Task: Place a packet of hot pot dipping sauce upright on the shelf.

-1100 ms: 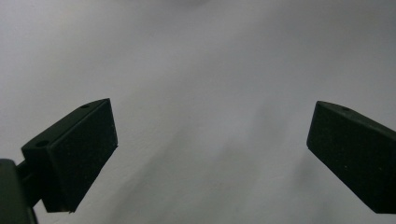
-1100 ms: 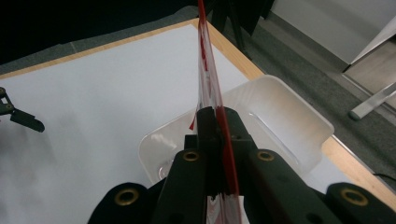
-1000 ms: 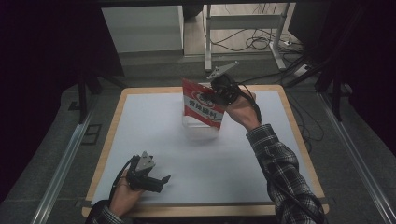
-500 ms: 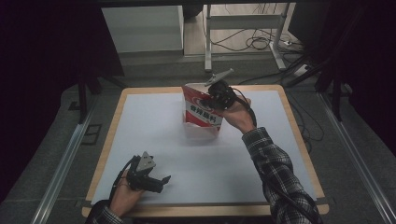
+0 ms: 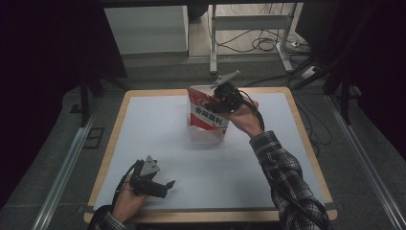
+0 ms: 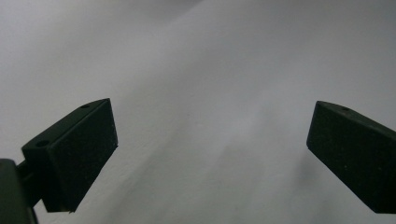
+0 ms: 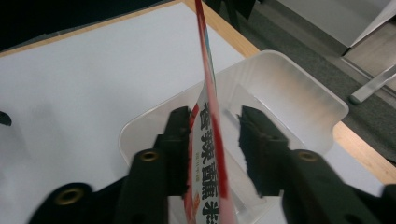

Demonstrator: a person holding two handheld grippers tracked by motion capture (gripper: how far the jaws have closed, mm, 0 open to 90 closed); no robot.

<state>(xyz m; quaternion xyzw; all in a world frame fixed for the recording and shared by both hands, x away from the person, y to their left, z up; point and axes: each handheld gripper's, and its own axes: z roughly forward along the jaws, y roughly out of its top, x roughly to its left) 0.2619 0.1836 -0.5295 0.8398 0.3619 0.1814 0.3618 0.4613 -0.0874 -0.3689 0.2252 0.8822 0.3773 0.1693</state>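
Compared with a second earlier, the right gripper (image 5: 221,98) has carried the red-and-white packet (image 5: 207,115) lower and a little nearer, so that its bottom edge now dips into the clear plastic tub (image 5: 207,139) at the far middle of the white table (image 5: 143,129). From the right gripper view the packet (image 7: 211,140) stands edge-on between the jaws, its long axis running straight away from the camera and upward, with the tub's rounded rim (image 7: 299,79) directly beyond and below. The jaws look slightly parted around it, one touching the packet's face, the other with a visible gap, so I judge the hold loose or releasing. What comes next probably turns on the packet being already over the tub's opening. Bold black characters run down the packet; they are East Asian script I cannot read reliably. Resting at the near left, well apart, the left gripper (image 5: 152,184) has its jaws wide and holds nothing.
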